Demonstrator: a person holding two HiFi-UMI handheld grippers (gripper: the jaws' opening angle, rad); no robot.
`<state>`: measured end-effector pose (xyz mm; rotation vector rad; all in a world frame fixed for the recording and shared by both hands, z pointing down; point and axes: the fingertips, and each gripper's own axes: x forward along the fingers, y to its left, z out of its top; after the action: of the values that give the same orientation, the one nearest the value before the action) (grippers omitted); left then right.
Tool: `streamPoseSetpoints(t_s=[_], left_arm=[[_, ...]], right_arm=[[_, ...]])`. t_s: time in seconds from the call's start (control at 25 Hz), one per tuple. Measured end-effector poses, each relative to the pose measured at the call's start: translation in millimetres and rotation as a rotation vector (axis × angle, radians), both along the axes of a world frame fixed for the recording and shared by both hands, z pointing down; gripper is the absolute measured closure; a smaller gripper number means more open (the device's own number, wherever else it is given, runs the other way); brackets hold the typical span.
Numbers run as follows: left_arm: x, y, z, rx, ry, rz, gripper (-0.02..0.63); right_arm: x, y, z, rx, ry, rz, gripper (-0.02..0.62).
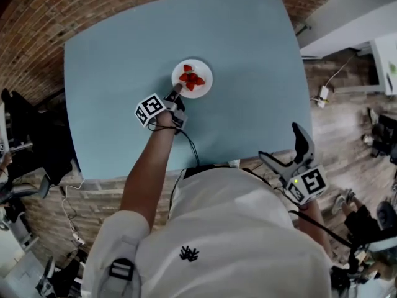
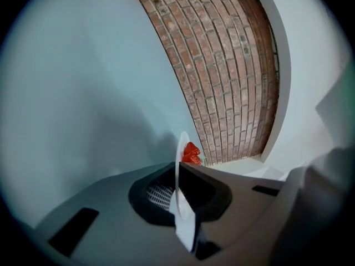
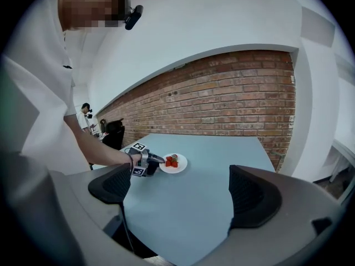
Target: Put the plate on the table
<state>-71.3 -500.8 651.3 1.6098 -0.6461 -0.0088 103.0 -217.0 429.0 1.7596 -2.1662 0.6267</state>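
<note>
A small white plate point(image 1: 205, 72) with red strawberries point(image 1: 191, 78) lies near the middle of the light blue table point(image 1: 248, 48) and looks to rest flat on it. My left gripper point(image 1: 177, 90) is shut on the plate's near rim. In the left gripper view the plate point(image 2: 182, 146) shows edge-on between the jaws of the left gripper point(image 2: 178, 195), with the strawberries point(image 2: 191, 153) beyond. My right gripper point(image 1: 282, 146) stands open and empty off the table's near right edge. From the right gripper point(image 3: 186, 190) view, the plate point(image 3: 181, 166) and left gripper point(image 3: 154, 160) lie far ahead.
A brick wall point(image 3: 233, 93) runs behind the table's far edge. Dark chairs and gear point(image 1: 25, 135) stand left of the table. Cables and a white socket box point(image 1: 324, 93) lie on the wooden floor at the right. Another person point(image 3: 86, 115) stands in the far background.
</note>
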Motion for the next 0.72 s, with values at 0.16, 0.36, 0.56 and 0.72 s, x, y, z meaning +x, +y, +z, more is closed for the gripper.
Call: streamPoseSetpoints(t_s=[0.16,0.36,0.56,0.72], left_arm=[[1.0,-9.1,7.5,-0.02,0.006,-0.001,0.595],[7.1,-15.9,10.3,-0.03,-0.008,0.017,0.595],[8.4,-17.8,17.7,-0.044,-0.037,0.031,0.595],[8.8,-17.8,21.1,-0.054,-0.058,0.031,0.595]], right_arm=[[-1.3,-1.3,0.7,-0.026,0.006,0.023,0.034],[-1.1,-0.9,3.2,-0.046,0.003,0.036,0.034],[-1.9,-2.2,3.8,-0.056,0.008,0.045,0.034],[1.7,0.3,4.5,-0.055,0.008,0.059,0.034]])
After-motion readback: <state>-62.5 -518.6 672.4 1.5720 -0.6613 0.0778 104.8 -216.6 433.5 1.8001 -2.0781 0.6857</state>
